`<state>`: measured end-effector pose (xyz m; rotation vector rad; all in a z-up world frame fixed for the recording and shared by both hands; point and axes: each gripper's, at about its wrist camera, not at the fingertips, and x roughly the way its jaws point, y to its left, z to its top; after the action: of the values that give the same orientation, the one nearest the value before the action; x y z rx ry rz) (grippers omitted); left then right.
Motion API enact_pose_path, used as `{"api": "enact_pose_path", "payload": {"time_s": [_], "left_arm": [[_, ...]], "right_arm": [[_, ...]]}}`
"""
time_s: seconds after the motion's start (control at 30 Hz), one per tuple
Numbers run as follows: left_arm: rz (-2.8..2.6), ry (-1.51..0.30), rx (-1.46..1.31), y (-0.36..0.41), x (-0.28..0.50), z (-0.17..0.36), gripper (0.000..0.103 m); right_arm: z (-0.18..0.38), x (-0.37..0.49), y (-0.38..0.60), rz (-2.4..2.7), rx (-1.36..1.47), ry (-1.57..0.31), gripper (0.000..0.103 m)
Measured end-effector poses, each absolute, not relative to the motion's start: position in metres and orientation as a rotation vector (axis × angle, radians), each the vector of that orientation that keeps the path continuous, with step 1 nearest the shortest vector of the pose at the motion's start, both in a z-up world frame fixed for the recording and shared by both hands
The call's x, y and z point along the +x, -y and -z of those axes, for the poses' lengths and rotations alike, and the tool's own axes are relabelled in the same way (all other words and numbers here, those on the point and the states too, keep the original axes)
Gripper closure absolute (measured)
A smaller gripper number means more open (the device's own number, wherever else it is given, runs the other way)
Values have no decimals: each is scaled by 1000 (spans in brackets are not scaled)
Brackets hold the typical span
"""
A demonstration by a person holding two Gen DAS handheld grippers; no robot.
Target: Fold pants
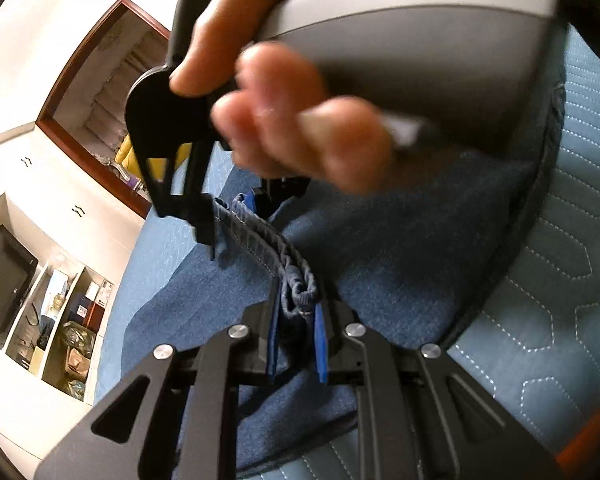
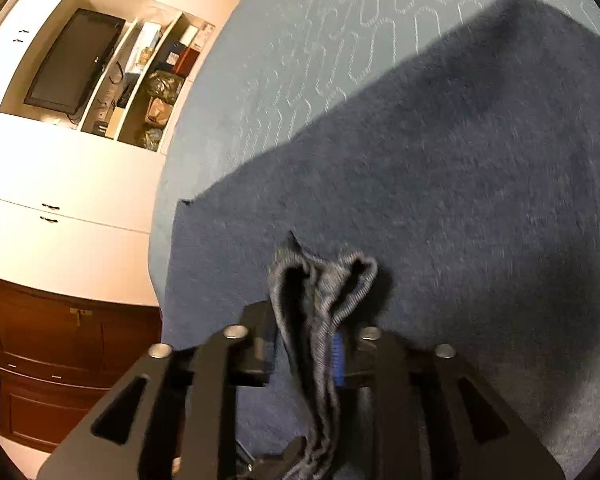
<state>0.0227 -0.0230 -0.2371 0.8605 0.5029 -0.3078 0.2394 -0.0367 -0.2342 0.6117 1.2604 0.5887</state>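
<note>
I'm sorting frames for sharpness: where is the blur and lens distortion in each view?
Left wrist view: the hand close to the lens is smeared, the pants sharper, the room edges bowed. Right wrist view: pants and fingers softly blurred, the cabinet curved by the fisheye.

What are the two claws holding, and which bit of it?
Both hold the pants: the left claw and the right claw each pinch the bunched ribbed edge.

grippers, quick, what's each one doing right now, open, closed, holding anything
Left gripper: closed on the bunched ribbed hem of the dark blue pants.
Right gripper: closed on a bunched ribbed edge of the same pants.
</note>
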Motion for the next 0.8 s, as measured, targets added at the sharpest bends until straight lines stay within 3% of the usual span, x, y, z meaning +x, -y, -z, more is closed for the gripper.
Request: {"api": "enact_pose_path", "payload": {"time_s": [0.07, 0.1, 0.3, 0.6, 0.7, 0.73, 0.77, 0.8], "left_arm": [[304, -500, 869, 23, 22, 238, 89], [300, -496, 877, 24, 22, 238, 89], [316, -465, 886, 39, 20, 233, 89], [349, -478, 886, 45, 24, 244, 88], [352, -482, 844, 42, 24, 237, 65], [353, -476, 825, 40, 23, 232, 46], [357, -466, 806, 38, 21, 228, 34], [376, -456, 773, 36, 16, 221, 32]], "right_arm": [[232, 241, 36, -586, 595, -1250, 76], [230, 242, 34, -575, 572, -1247, 90], [214, 237, 48, -567, 565, -1186, 90], [231, 237, 64, -491, 555, -1219, 88], [232, 239, 69, -484, 601, -1195, 78], [228, 239, 68, -467, 576, -1184, 74], [224, 240, 67, -451, 557, -1175, 72], [220, 239, 67, -433, 546, -1163, 66]]}}
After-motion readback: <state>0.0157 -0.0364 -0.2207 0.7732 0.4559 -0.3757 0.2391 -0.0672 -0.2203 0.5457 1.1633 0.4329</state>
